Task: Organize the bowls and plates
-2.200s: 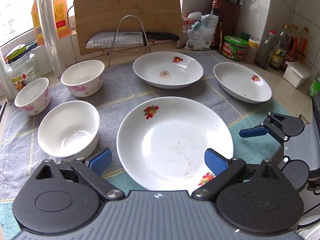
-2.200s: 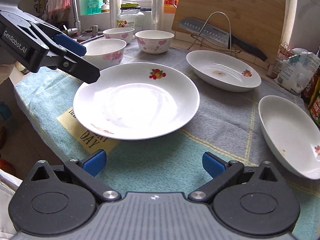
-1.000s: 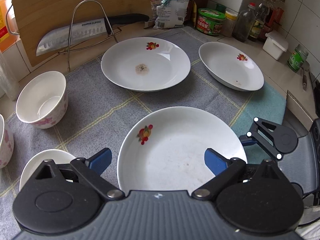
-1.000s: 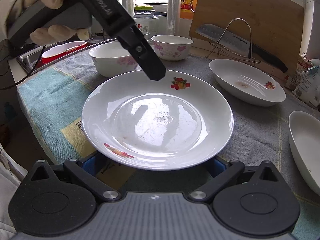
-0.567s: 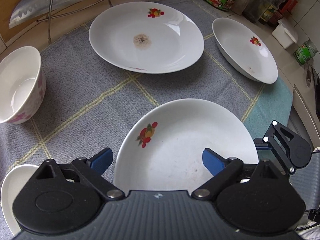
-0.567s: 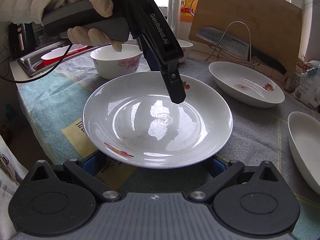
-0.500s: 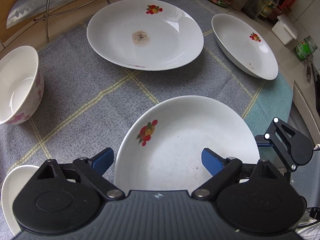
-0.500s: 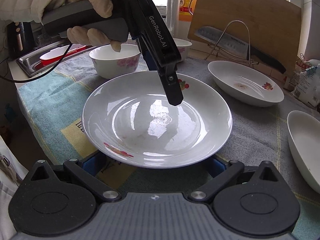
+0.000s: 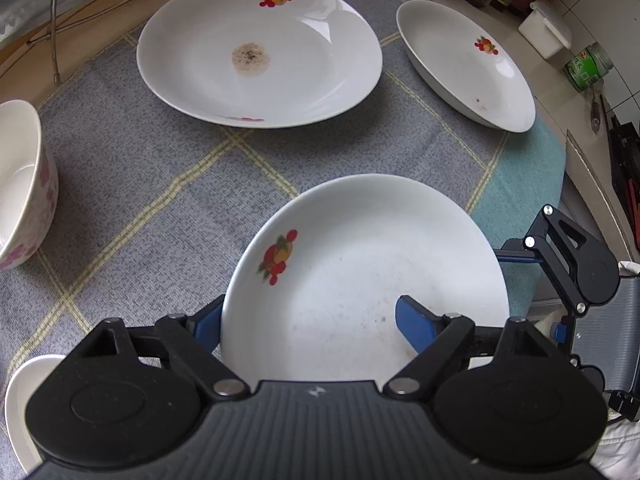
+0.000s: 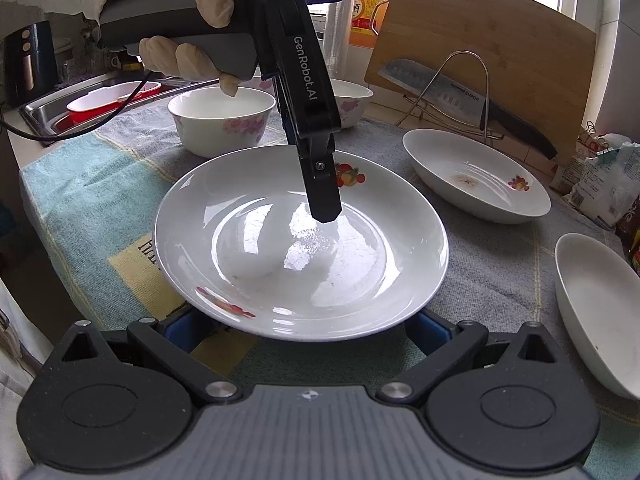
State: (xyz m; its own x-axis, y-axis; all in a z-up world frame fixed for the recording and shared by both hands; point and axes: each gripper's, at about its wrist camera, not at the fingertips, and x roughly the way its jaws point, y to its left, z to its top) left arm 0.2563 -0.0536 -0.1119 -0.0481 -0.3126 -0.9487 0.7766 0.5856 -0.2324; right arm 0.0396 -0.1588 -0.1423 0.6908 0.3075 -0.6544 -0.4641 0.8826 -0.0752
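Note:
The nearest white plate (image 9: 360, 264) (image 10: 304, 240), with a fruit print, lies on the grey checked cloth (image 9: 152, 216). My left gripper (image 9: 310, 326) points steeply down at it. Its jaws are closing and straddle the plate's rim, one blue pad (image 9: 208, 326) outside the rim and the other over the inside, neither pressing. From the right wrist one left finger (image 10: 324, 196) hangs over the plate's middle. My right gripper (image 10: 300, 326) (image 9: 560, 260) is open, its pads tucked under the near rim. A stained plate (image 9: 260, 52) (image 10: 476, 176) and a third plate (image 9: 464, 64) (image 10: 600, 312) lie behind.
Flowered bowls (image 10: 222, 124) (image 10: 352, 100) (image 9: 20, 184) stand behind the left gripper. A knife on a wire rack (image 10: 452, 92) leans on a cutting board (image 10: 480, 40). A sink (image 10: 92, 104) lies far left; jars and bottles (image 9: 588, 64) line the counter's right edge.
My left gripper tipped further down and sank over the plate, and its jaws narrowed around the rim. My right gripper slid under the plate's near rim earlier and has since held still.

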